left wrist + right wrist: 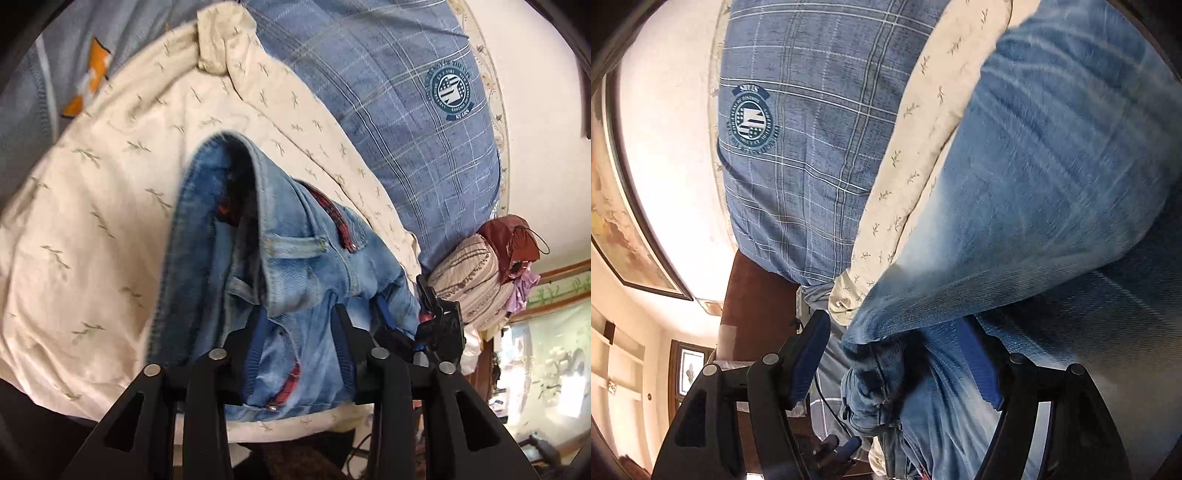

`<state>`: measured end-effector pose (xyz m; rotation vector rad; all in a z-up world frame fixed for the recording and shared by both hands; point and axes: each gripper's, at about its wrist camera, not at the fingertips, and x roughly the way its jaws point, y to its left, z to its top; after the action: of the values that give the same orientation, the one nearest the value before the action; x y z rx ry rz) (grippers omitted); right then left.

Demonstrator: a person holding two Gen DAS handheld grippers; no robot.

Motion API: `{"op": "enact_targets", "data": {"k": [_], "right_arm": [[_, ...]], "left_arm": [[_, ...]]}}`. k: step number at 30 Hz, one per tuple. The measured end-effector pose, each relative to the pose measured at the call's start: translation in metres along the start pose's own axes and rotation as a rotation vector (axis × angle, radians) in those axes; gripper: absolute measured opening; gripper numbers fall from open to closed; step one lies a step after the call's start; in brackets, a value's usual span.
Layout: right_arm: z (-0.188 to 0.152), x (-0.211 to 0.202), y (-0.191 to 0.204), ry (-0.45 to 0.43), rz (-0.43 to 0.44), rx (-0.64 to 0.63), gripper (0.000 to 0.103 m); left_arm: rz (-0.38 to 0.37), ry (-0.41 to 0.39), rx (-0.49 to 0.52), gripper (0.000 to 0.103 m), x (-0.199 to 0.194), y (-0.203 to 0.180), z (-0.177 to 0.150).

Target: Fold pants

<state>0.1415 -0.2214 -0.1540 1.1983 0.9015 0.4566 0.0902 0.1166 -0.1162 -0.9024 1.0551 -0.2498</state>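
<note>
Up close in the left wrist view, the left gripper [301,332] has the light blue jeans [258,266] bunched between its blue pads, which press the denim near the pocket and red plaid trim. The jeans lie on a cream leaf-print sheet [110,184], whose bare stretch spreads wide to the picture's left. A blue plaid pillow [388,110] bounds the far side, with bundled cloth bags [480,277] at the bed's edge beyond.

Over in the right wrist view, the right gripper [897,365] stands wide apart, released; a folded denim edge [871,332] hangs between the pads without being pinched. More denim fills the picture's right, while the sheet's edge [849,295] and pillow [812,147] end beside open room.
</note>
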Motion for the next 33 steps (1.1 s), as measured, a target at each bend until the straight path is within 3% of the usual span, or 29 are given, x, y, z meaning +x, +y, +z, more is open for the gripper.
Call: {"op": "enact_targets", "data": {"k": [7, 9, 10, 11, 12, 14, 20, 24, 28, 33], "right_arm": [[0.004, 0.015, -0.007, -0.008, -0.009, 0.041, 0.073], [0.005, 0.016, -0.011, -0.031, -0.006, 0.058, 0.069], [0.004, 0.015, -0.012, -0.036, 0.001, 0.061, 0.051], [0.004, 0.015, -0.012, -0.038, 0.013, 0.055, 0.034], [0.004, 0.016, -0.009, -0.03, 0.004, 0.029, 0.003], [0.0, 0.01, 0.0, -0.041, -0.028, -0.041, 0.004], [-0.029, -0.028, 0.039, -0.047, -0.027, -0.257, 0.004], [-0.067, -0.058, 0.051, 0.006, -0.047, -0.381, 0.004], [-0.1, -0.08, 0.03, 0.065, -0.104, -0.415, 0.004], [-0.118, -0.062, -0.036, 0.148, -0.272, -0.318, 0.006]], "left_arm": [[0.042, 0.015, 0.033, 0.038, 0.025, -0.005, 0.013], [0.058, 0.028, 0.059, 0.03, 0.041, -0.012, 0.017], [0.064, 0.029, 0.061, 0.018, 0.046, -0.014, 0.019], [0.057, 0.025, 0.063, 0.016, 0.047, -0.015, 0.021], [0.059, 0.015, 0.062, 0.015, 0.046, -0.016, 0.022], [0.056, -0.01, 0.077, 0.009, 0.037, -0.02, 0.023], [0.01, -0.06, 0.129, 0.008, -0.012, -0.03, 0.002], [-0.004, -0.029, 0.129, 0.008, -0.04, -0.01, -0.03], [0.041, 0.008, 0.124, 0.009, -0.054, 0.023, -0.053], [0.182, 0.077, 0.1, 0.009, -0.03, 0.054, -0.06]]}}
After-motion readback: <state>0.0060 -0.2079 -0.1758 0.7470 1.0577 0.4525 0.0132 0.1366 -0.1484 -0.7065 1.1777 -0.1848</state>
